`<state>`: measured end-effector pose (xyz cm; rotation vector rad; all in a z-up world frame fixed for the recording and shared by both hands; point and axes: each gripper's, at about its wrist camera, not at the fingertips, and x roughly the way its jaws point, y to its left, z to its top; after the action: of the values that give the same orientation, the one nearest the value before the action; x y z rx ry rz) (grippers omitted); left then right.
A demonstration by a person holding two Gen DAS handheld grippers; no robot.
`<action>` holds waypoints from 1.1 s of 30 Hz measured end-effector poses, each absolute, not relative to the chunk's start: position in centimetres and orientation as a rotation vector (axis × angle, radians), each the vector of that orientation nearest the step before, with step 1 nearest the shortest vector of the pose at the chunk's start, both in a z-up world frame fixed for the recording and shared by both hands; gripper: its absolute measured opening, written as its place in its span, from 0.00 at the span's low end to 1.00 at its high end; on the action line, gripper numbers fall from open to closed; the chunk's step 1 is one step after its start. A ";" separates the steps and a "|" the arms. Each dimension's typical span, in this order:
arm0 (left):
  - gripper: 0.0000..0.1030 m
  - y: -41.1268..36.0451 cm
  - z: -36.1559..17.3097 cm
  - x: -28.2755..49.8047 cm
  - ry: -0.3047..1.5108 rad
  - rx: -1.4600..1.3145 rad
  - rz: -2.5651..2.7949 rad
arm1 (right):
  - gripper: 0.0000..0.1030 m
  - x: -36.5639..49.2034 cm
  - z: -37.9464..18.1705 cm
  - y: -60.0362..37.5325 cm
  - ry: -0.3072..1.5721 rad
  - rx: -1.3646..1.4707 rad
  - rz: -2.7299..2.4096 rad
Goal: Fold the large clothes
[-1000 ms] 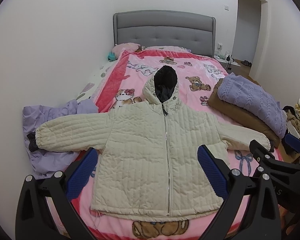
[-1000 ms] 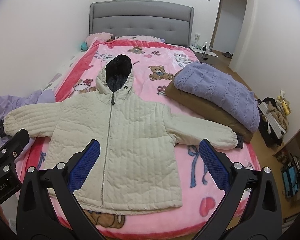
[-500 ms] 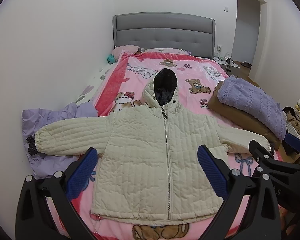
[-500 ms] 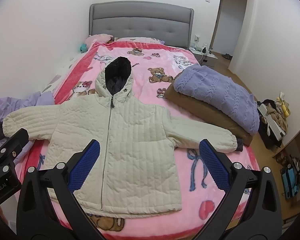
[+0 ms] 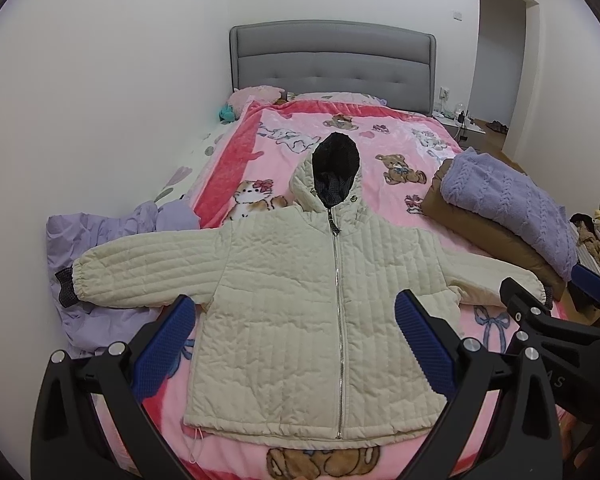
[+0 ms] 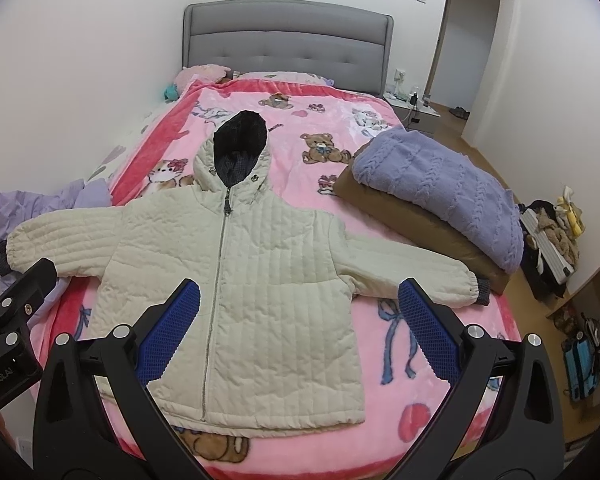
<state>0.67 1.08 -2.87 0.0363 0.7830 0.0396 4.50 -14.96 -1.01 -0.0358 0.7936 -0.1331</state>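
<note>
Jacket: cream, quilted, hooded; spread flat, front up, at the foot end of the bed. Zip closed to the collar. Hood points toward the headboard, dark lining showing. Both sleeves out sideways; the left cuff rests on a lilac cloth by the wall, the right cuff lies just beside a stack of folded items.

Blanket: pink, cartoon bears and cats; lies under the jacket.

Stack: lilac knit on top of a brown piece, on the bed's right side.

Left claw: open wide, blue pads apart, holding nothing, poised above the jacket's lower half.

Right claw: open wide, holding nothing, above the hem and right sleeve region.

Floor at right: bags, clutter.
</note>
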 end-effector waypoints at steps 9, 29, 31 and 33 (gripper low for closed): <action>0.95 1.3 -3.1 0.9 0.790 0.033 0.038 | 0.92 5.1 -1.4 -15.0 0.807 -0.048 -0.140; 0.95 11.7 -5.0 4.0 0.788 -0.133 0.148 | 0.92 8.9 -0.3 -11.1 0.674 0.062 0.038; 0.95 15.4 -6.3 4.9 0.790 -0.190 0.177 | 0.92 9.5 -0.1 -9.2 0.663 0.012 0.074; 0.95 19.8 -8.1 5.8 0.794 -0.297 0.162 | 0.92 10.5 0.0 -6.8 0.681 -0.041 0.107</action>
<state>5.77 19.76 -8.09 -0.2969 0.7945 0.1616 10.49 -6.79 0.05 -0.0412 0.6808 0.1067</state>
